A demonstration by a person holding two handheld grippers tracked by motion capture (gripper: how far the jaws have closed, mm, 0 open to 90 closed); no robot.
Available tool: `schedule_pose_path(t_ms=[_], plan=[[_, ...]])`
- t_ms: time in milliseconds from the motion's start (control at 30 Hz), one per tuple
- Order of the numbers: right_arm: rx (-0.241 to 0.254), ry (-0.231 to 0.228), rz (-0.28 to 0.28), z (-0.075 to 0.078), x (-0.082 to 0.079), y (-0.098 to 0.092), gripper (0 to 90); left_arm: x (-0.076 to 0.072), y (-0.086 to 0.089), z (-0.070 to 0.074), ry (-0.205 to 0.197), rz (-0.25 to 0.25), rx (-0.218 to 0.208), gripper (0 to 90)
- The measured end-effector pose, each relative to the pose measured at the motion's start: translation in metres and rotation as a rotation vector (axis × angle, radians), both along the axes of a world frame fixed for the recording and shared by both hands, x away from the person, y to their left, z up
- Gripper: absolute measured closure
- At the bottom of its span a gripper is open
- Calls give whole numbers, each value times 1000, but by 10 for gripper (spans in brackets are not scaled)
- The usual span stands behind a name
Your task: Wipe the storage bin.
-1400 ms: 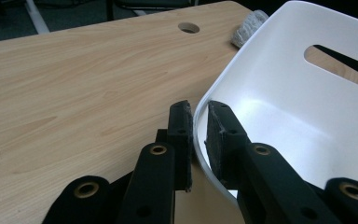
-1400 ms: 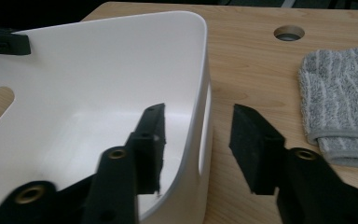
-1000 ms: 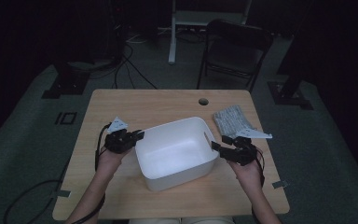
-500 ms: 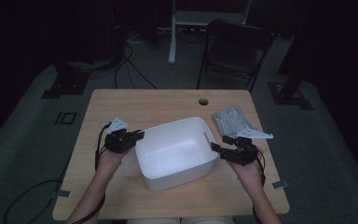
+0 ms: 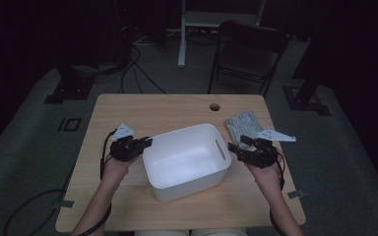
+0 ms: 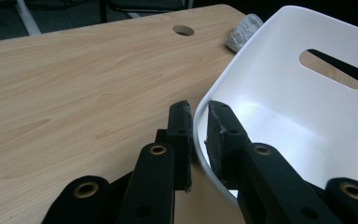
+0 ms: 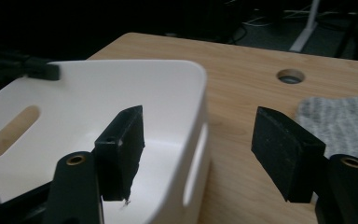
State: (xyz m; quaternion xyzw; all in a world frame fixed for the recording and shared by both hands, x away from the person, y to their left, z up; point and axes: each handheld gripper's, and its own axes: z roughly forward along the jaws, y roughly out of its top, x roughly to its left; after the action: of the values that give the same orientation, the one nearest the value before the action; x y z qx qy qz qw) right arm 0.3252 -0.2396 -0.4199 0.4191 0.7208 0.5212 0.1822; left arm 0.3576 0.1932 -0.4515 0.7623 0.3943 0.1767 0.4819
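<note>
A white tub sits on the wooden table, between the two grippers. Its inside is bare and white, with nothing in it. A slot handle is cut through each short wall; through the slots the table's wood shows.

The left gripper is clamped on the tub's near rim: in the left gripper view one black pad presses the outside of the thin white wall and the other presses the inside, with the rim's edge rising between them.

The right gripper is at the tub's opposite short wall. In the right gripper view its jaws stand wide apart and have just been opening; they straddle the wall, one pad hanging inside the tub, the other outside over the table, neither touching it.

Just beyond the right gripper's outer pad a grey knitted cloth lies flat on the table, close to the tub's far corner. Farther off is a round hole in the tabletop.
</note>
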Motion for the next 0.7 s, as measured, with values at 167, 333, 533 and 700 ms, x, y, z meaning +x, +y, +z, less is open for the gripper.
schedule_pose_path(t_ms=[167, 333, 533, 700], plan=[[-6, 0, -30, 1, 10, -8, 340, -1, 0, 0, -18, -2, 9, 801], [-28, 3, -104, -1, 30, -23, 352, -1, 0, -2, -28, 2, -7, 800], [-24, 30, -164, -9, 49, -36, 357, -2, -1, -2, -36, 0, -2, 802], [-49, 72, -220, -22, 77, -44, 340, -2, 0, -2, -41, -1, -2, 802]])
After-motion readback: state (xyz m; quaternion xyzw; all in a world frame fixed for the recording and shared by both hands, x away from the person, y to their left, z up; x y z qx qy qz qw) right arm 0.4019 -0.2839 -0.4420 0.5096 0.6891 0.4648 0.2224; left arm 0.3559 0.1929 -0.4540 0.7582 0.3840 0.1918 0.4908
